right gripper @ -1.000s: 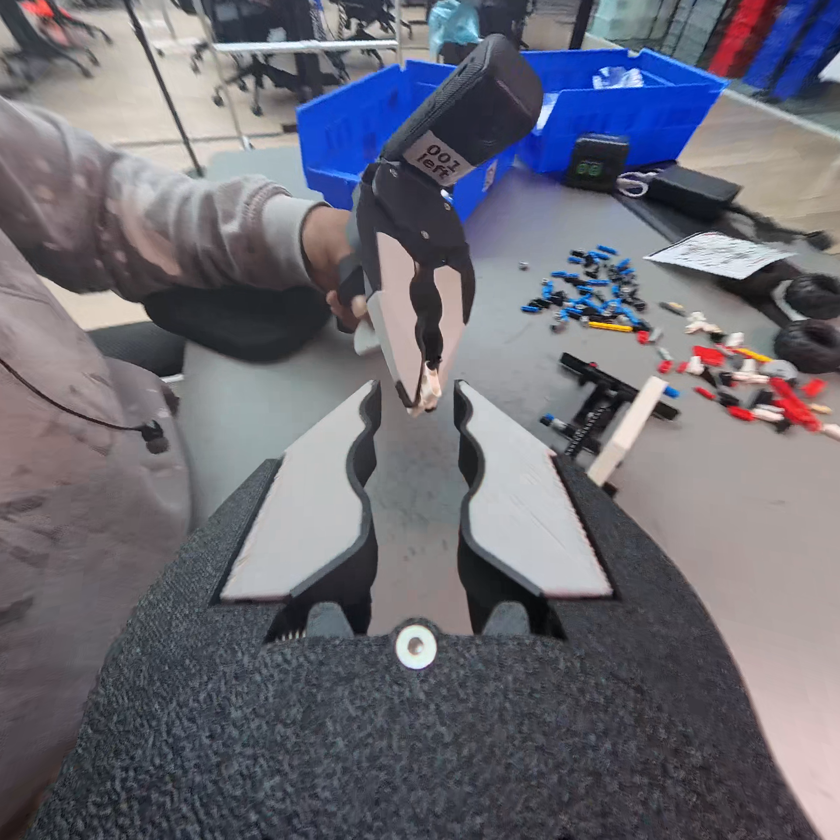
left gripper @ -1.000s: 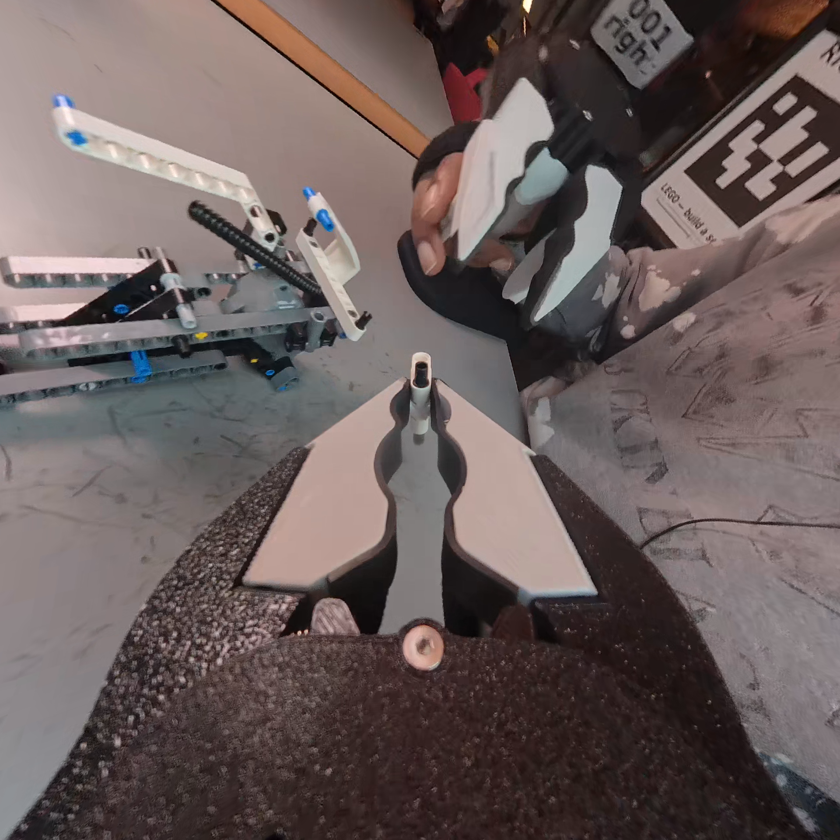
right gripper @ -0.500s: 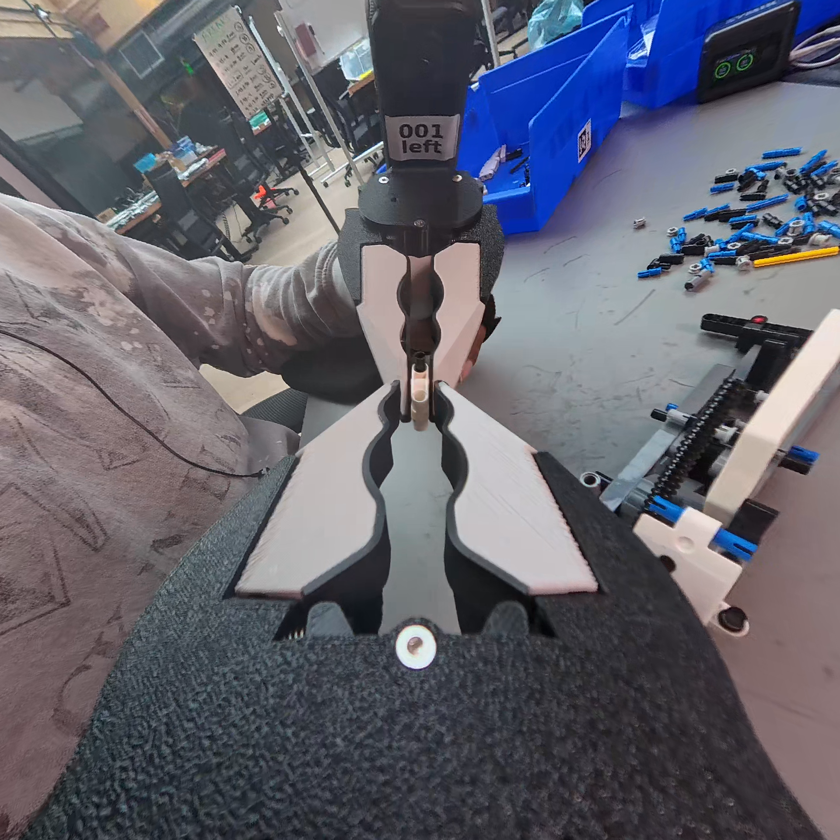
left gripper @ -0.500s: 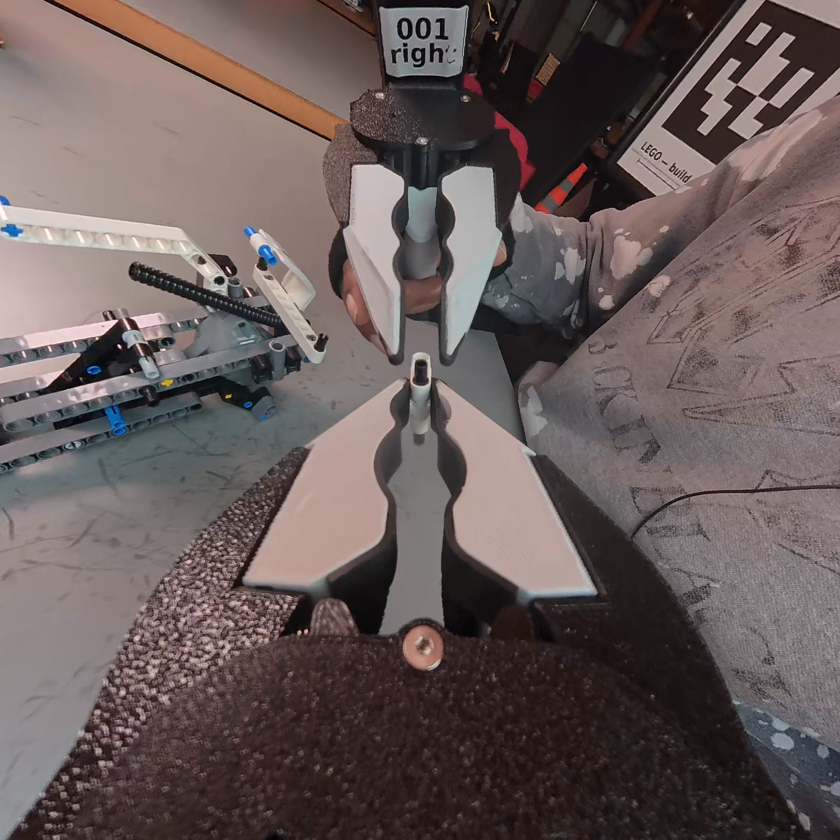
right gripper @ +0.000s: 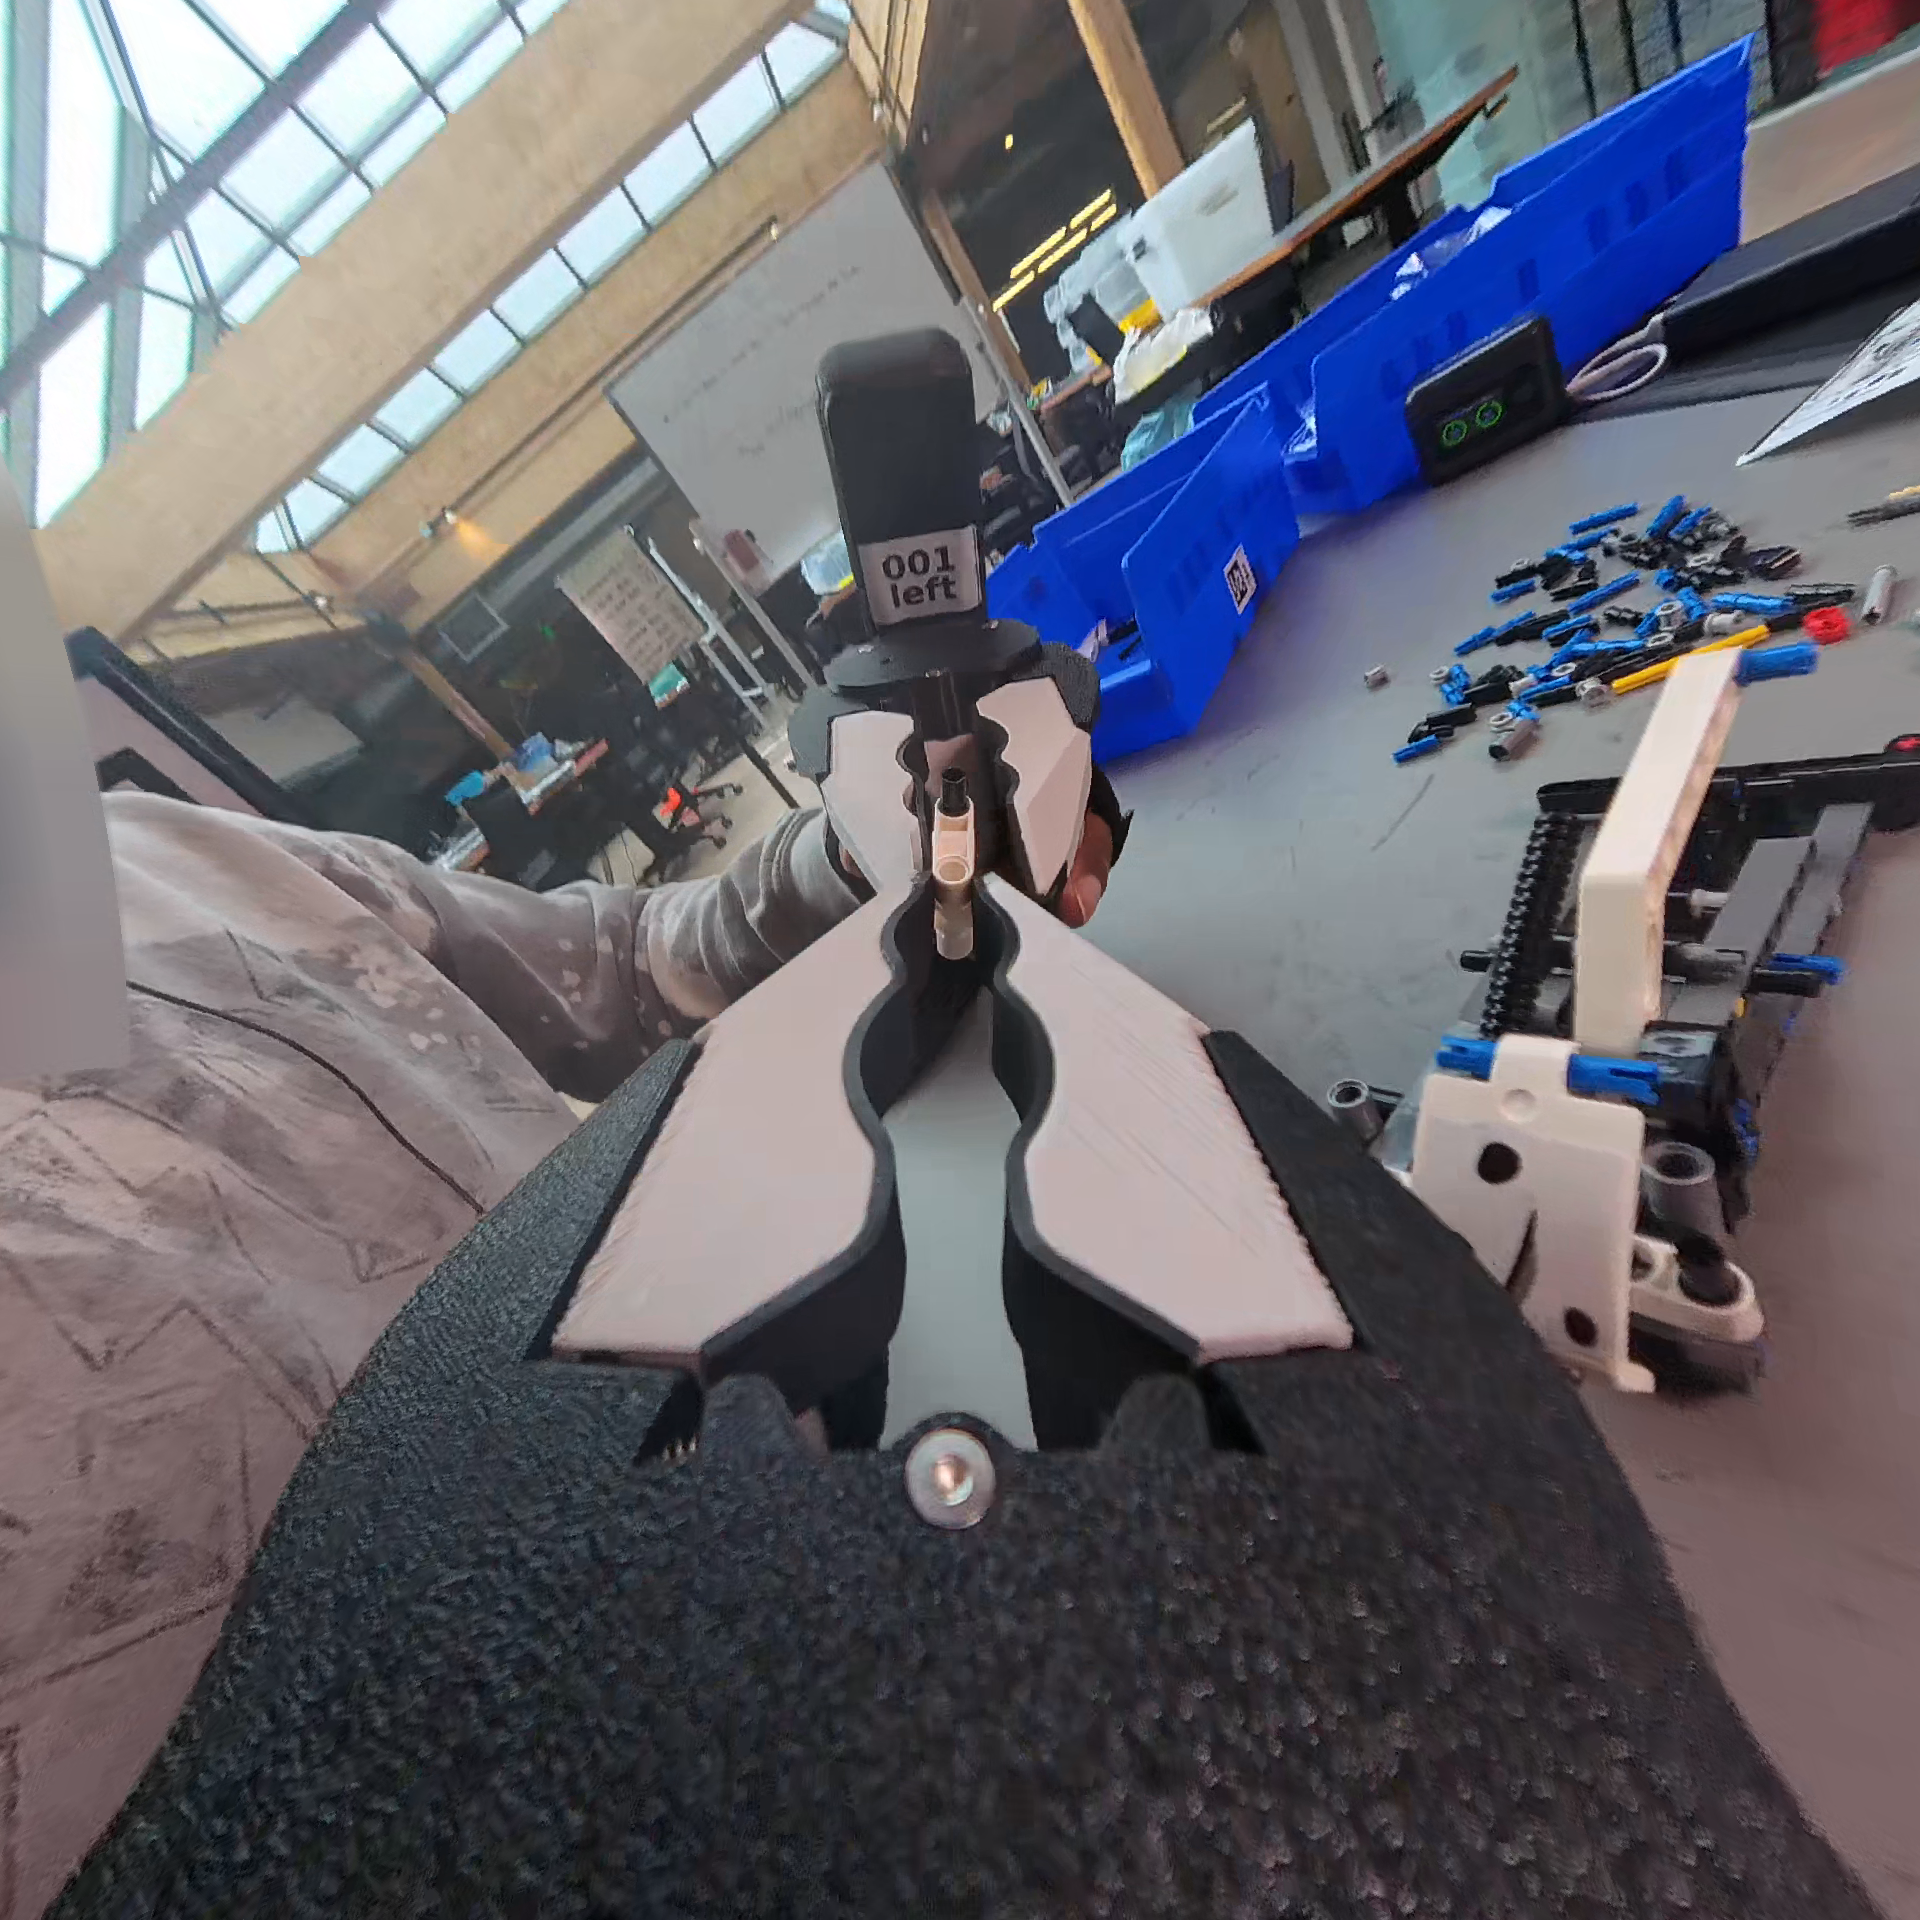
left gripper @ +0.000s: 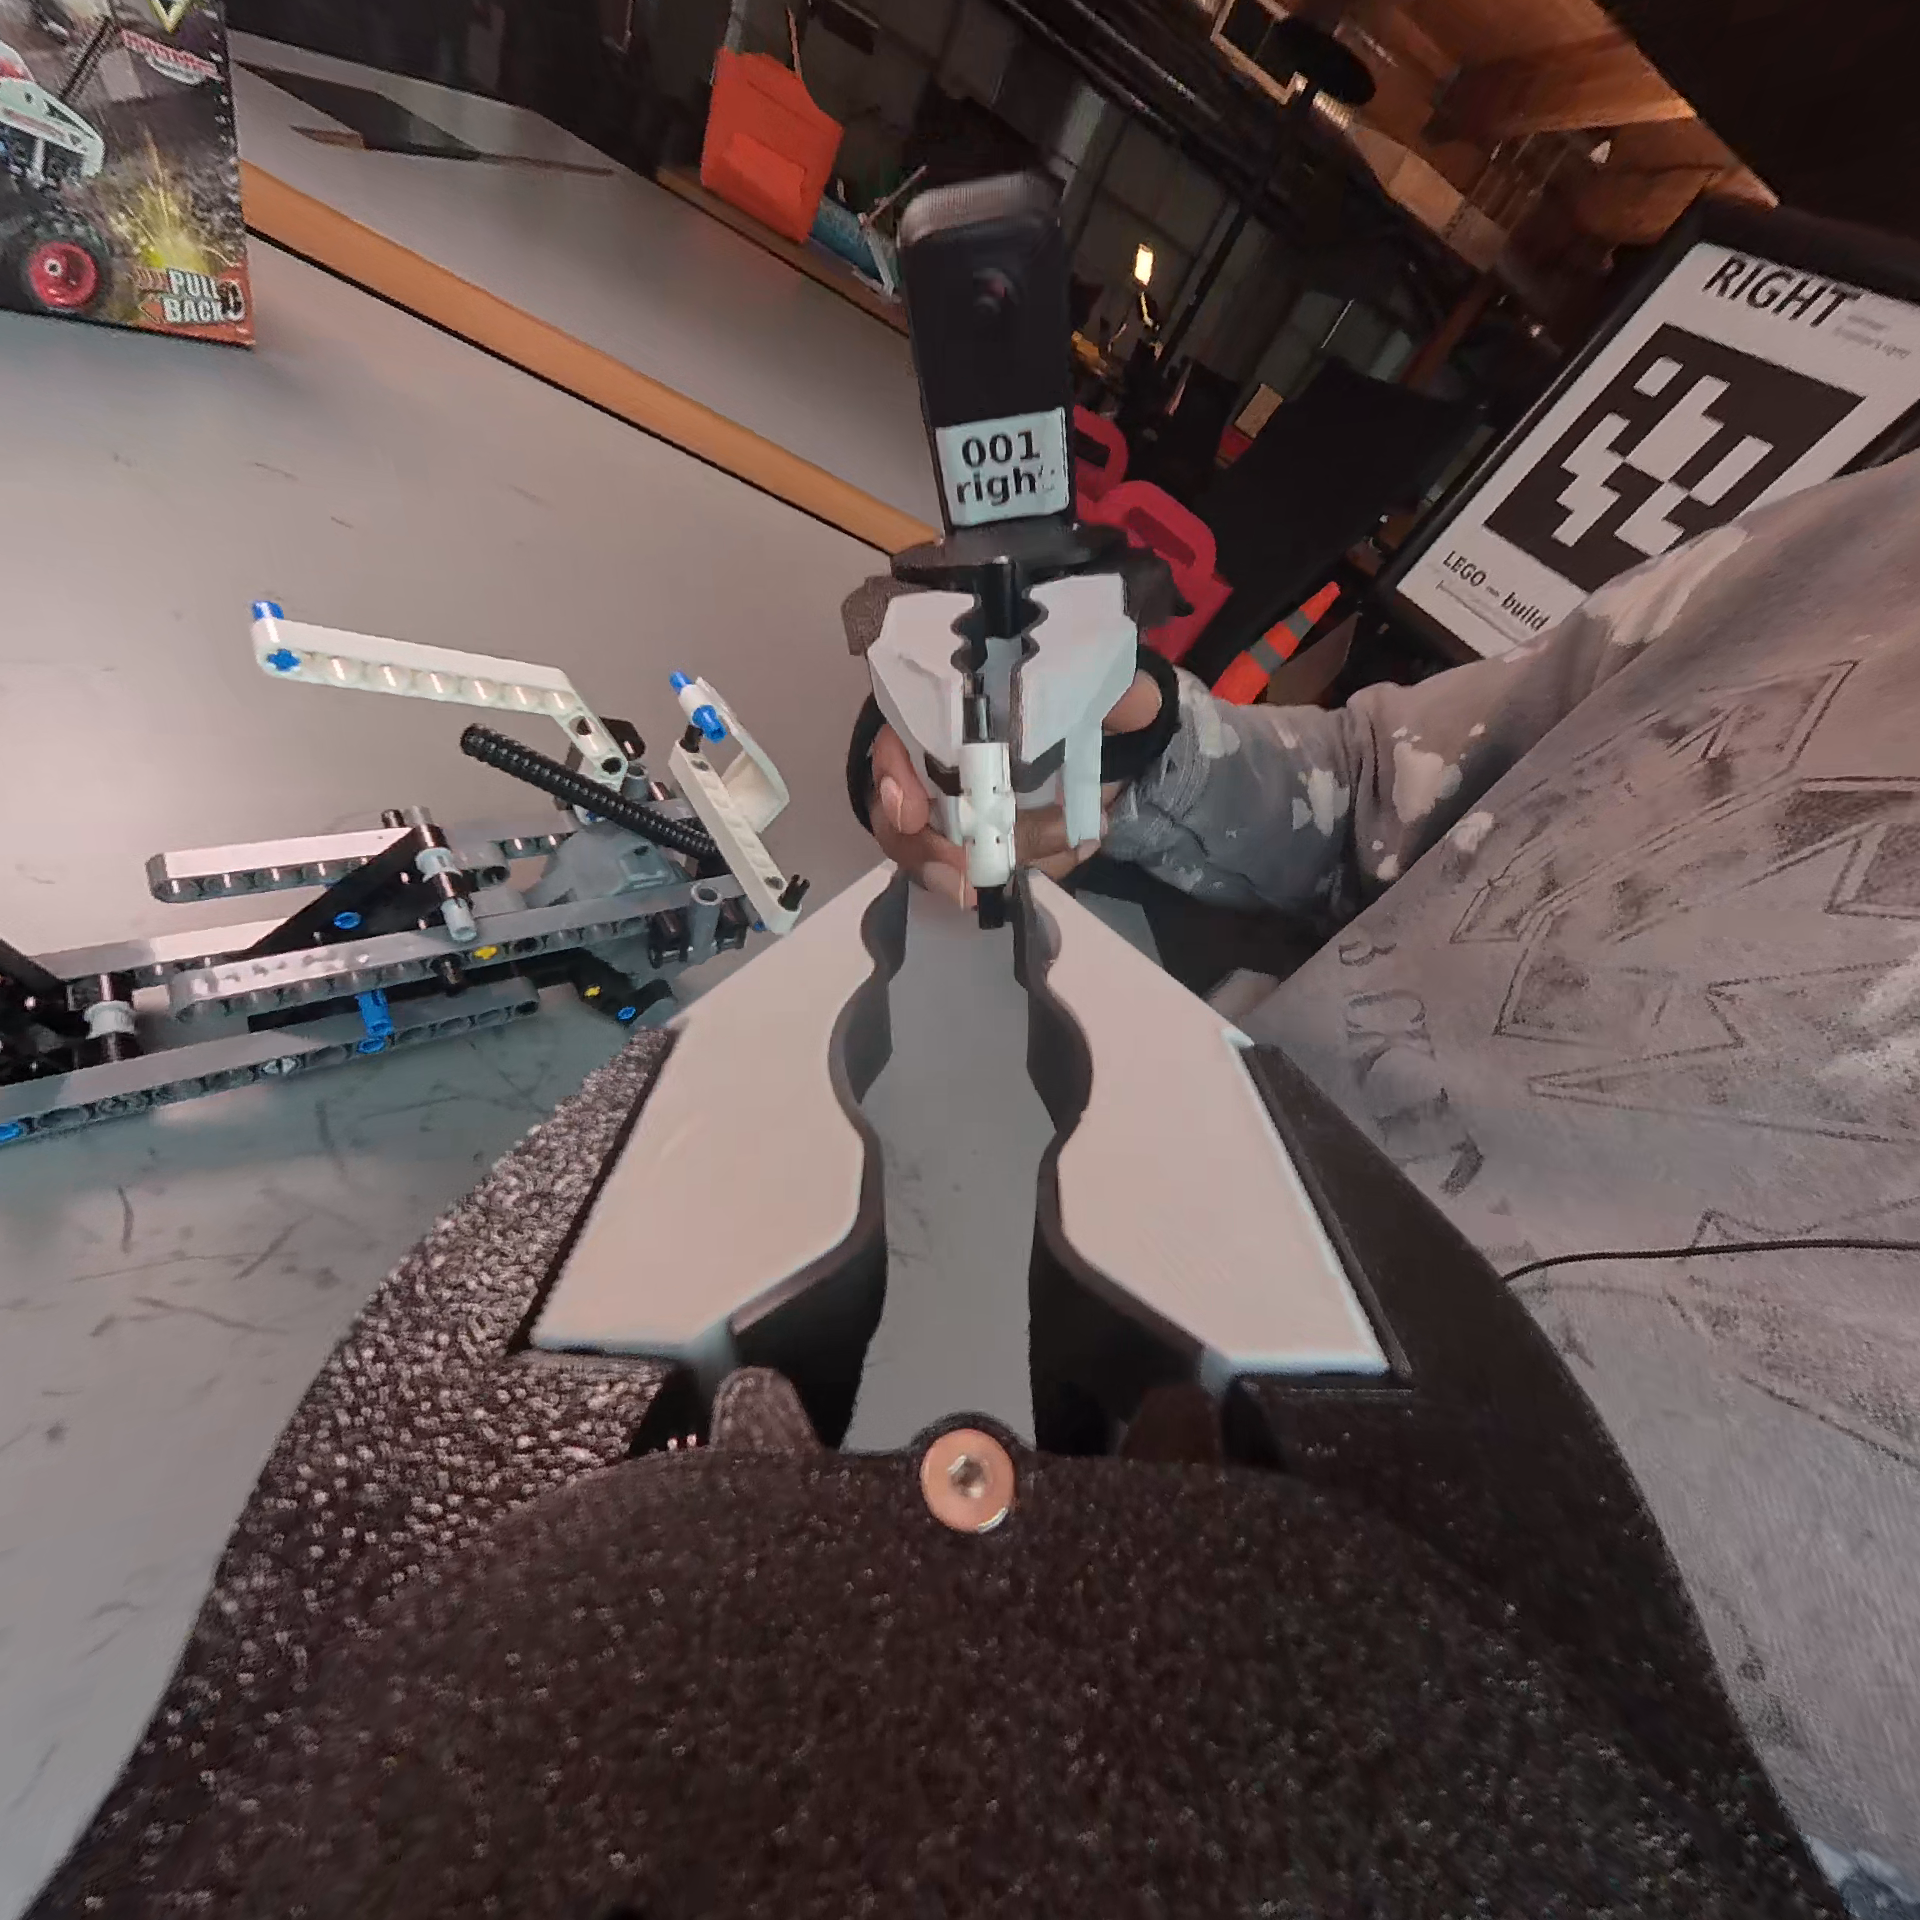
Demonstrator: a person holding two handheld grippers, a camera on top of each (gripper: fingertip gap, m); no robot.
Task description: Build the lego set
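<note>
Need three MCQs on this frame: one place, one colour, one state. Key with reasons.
1. The partly built grey-and-white lego model lies:
A) on the grey table
B) in a bin
C) in a gripper

2. The large plastic bins behind the loose lego pieces are:
A) red
B) blue
C) green

3. The right gripper fingers are:
A) shut on the small white connector with a black pin
B) open, empty
C) shut on a blue pin

Key:
1. A, it rests on the tabletop.
2. B, their walls are blue.
3. A, the connector sits pinched at the tips, while the left gripper stands open.
</note>
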